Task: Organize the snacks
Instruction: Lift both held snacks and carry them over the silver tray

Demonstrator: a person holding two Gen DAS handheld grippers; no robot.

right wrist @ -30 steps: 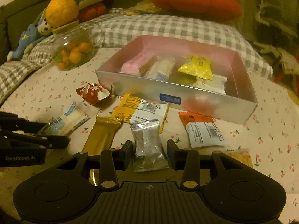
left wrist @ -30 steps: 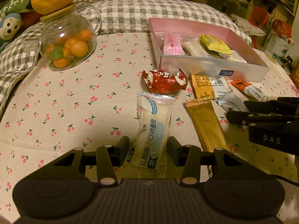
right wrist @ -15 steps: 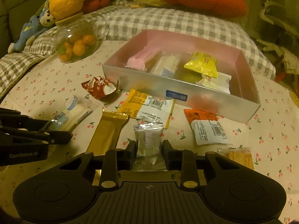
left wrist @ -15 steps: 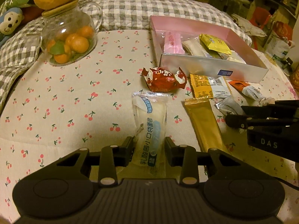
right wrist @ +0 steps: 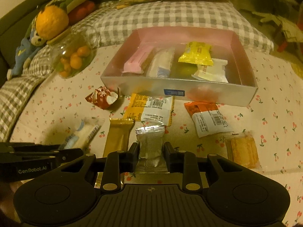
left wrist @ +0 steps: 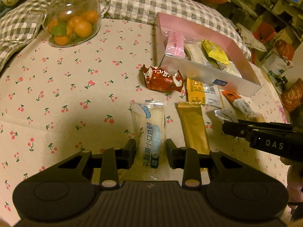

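My left gripper (left wrist: pixel 151 154) is shut on a clear white snack packet with blue print (left wrist: pixel 149 132) and holds it just above the cherry-print cloth. My right gripper (right wrist: pixel 151 156) is shut on a silver snack packet (right wrist: pixel 150 145). The pink snack box (right wrist: pixel 181 91) stands beyond, holding several packets; it also shows in the left wrist view (left wrist: pixel 208 71). Loose on the cloth lie a gold bar (right wrist: pixel 118 138), a red candy (right wrist: pixel 101 99), a yellow-white packet (right wrist: pixel 151 109), an orange-white packet (right wrist: pixel 208 119) and an orange cracker pack (right wrist: pixel 243 151).
A glass jar of small oranges (left wrist: pixel 73 24) stands at the back left. A checked cushion (right wrist: pixel 170 17) and plush toys (right wrist: pixel 24 56) lie behind the box. The right gripper shows at the right of the left wrist view (left wrist: pixel 265 138).
Both grippers have closed onto their packets, and both packets have lifted slightly off the cloth. The views have moved closer to the box.
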